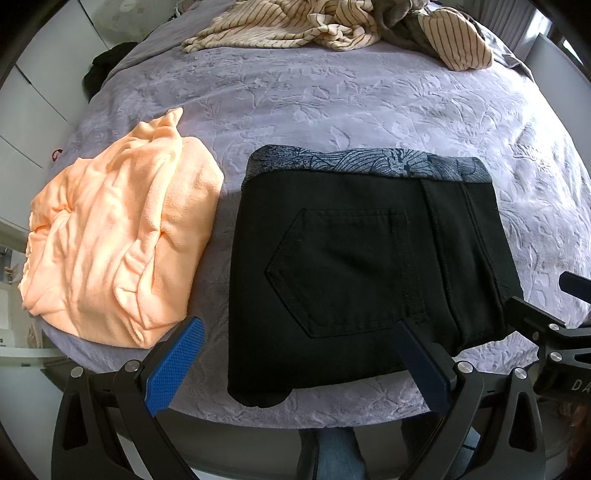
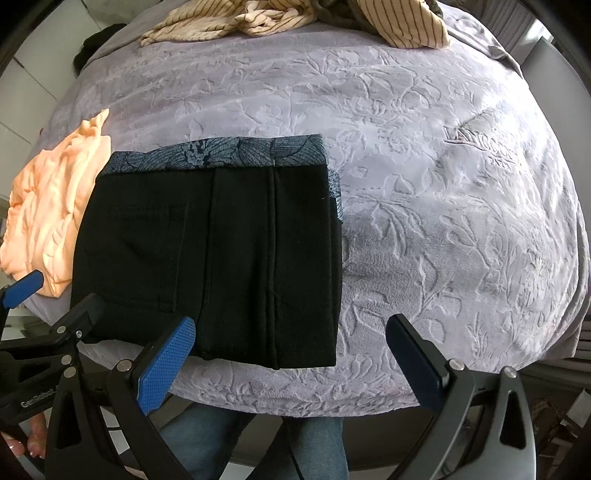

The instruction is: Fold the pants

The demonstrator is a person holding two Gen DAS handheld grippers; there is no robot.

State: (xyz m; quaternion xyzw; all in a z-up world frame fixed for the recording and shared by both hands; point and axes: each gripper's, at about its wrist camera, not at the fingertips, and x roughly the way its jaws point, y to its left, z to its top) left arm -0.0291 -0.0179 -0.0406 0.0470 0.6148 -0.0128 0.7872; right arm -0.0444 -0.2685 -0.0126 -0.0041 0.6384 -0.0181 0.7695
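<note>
Left gripper spread wide, holding nothing; blue pad on one side sits over the bed edge near the peach garment, the other finger overlaps the near edge of the black pants, contact unclear. Right gripper also wide and empty, straddling the pants' near right corner, one finger over the fabric, the other over bare bedspread. Pants lie as a compact rectangle near the front edge of the bed, back pocket up, with a blue-grey patterned layer showing along the far edge and a sliver on the right; can't tell whether that is a lining or another garment underneath. Judging by the squared shape, the fold looks done or nearly so, and both grippers read as released, not grasping. Folded peach garment just beside the pants on the left, apart. Striped clothes pile well apart at the far end, looks unfolded. No containers in view.
</note>
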